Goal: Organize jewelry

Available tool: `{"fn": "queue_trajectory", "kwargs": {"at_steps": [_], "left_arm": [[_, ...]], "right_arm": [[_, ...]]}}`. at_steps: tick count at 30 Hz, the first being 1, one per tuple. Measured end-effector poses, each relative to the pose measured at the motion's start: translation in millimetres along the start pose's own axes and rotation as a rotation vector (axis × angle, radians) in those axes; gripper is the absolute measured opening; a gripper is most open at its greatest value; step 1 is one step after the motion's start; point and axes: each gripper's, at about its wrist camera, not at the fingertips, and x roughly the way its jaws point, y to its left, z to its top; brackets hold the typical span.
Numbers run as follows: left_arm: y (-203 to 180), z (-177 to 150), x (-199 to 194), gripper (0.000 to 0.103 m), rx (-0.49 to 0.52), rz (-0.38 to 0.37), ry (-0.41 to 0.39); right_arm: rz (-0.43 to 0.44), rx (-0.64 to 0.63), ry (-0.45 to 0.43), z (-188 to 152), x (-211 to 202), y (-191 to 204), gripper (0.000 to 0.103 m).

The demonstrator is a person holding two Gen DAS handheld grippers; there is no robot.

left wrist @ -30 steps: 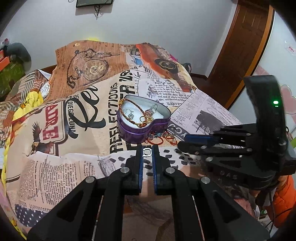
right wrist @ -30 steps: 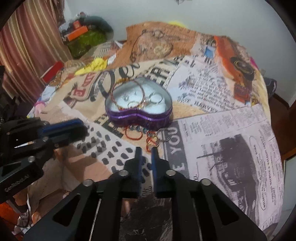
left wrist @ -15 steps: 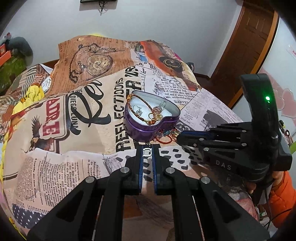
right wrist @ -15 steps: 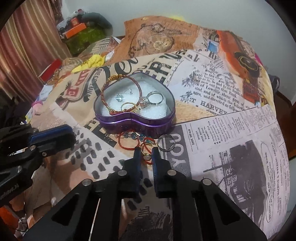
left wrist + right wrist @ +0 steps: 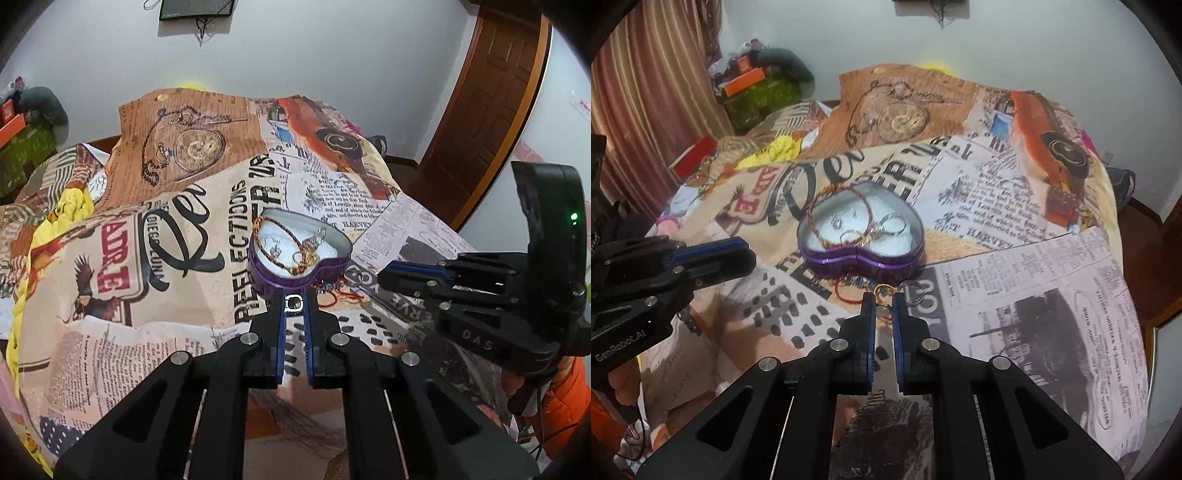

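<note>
A purple heart-shaped tin (image 5: pixel 269 280) (image 5: pixel 860 264) stands open on the printed cloth, holding a braided bracelet (image 5: pixel 816 214), rings and small earrings on white padding. My left gripper (image 5: pixel 294 295) is shut on a small silver ring (image 5: pixel 294 303), just in front of the tin. My right gripper (image 5: pixel 884 299) is shut on a small gold ring (image 5: pixel 884 288), held a little above the cloth near the tin's front wall. A red cord bracelet (image 5: pixel 846 295) and a silver ring (image 5: pixel 916 293) lie on the cloth beside the right fingertips. Each gripper also shows in the other's view.
The newspaper-print cloth (image 5: pixel 1034 295) covers a rounded surface that drops away on all sides. Boxes and a green bag (image 5: pixel 757 96) are piled at the back left by a curtain. A wooden door (image 5: pixel 491 92) stands at the right. An orange sleeve (image 5: pixel 565 406) shows behind the right gripper.
My right gripper has closed on the gold ring and lifted it slightly off the cloth. My left gripper has kept the silver ring and edged closer to the tin.
</note>
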Motion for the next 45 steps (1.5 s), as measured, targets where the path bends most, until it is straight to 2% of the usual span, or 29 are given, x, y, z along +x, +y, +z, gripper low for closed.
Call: {"fn": "queue_trajectory", "kwargs": {"at_steps": [12, 20, 31, 45], "left_arm": [[2.7, 26.2, 7.4, 0.007, 0.008, -0.002, -0.034], [4.2, 37.1, 25.2, 0.007, 0.013, -0.01, -0.03], [3.0, 36.9, 51.8, 0.007, 0.021, -0.025, 0.02], [4.9, 37.3, 58.8, 0.007, 0.009, -0.045, 0.054]], "right_arm": [[0.019, 0.002, -0.077, 25.5, -6.0, -0.3, 0.008], [0.04, 0.005, -0.05, 32.0, 14.4, -3.1, 0.008], [0.049, 0.0, 0.004, 31.4, 38.6, -6.6, 0.008], [0.053, -0.019, 0.008, 31.0, 40.8, -5.3, 0.008]]}}
